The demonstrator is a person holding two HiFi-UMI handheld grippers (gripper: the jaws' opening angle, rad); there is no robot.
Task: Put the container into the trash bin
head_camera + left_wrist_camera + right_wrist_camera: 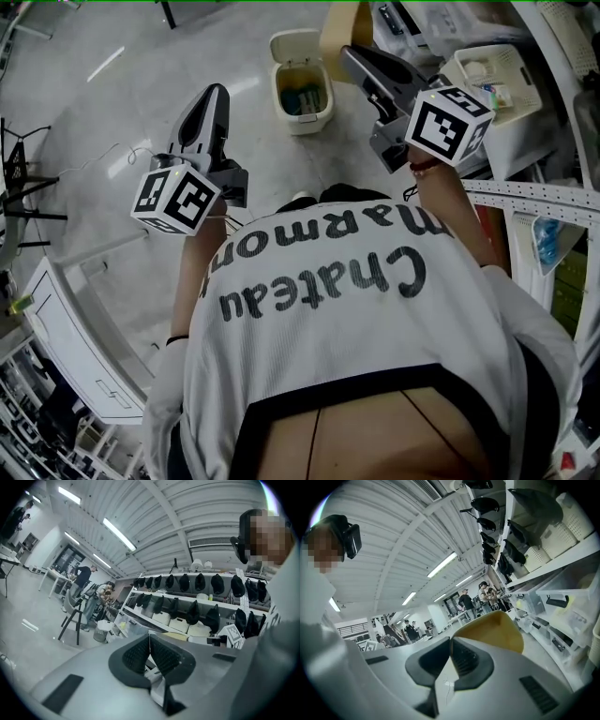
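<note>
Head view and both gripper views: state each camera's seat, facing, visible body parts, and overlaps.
Head view: on the person's head, facing steeply down at floor and trash bin; shirt, left gripper and right gripper show.
Left gripper view: on the left gripper, facing along its shut, empty jaws toward shelves; shirt at right edge.
Right gripper view: on the right gripper, facing along jaws shut on the container, shelves beyond; shirt at left edge.
Shared: container in head and right gripper views; shelves in both gripper views.

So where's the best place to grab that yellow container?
Probably its thin rim, coming in over the edge: the yellow container looks too wide to span, and the right gripper is shut on that edge now.
</note>
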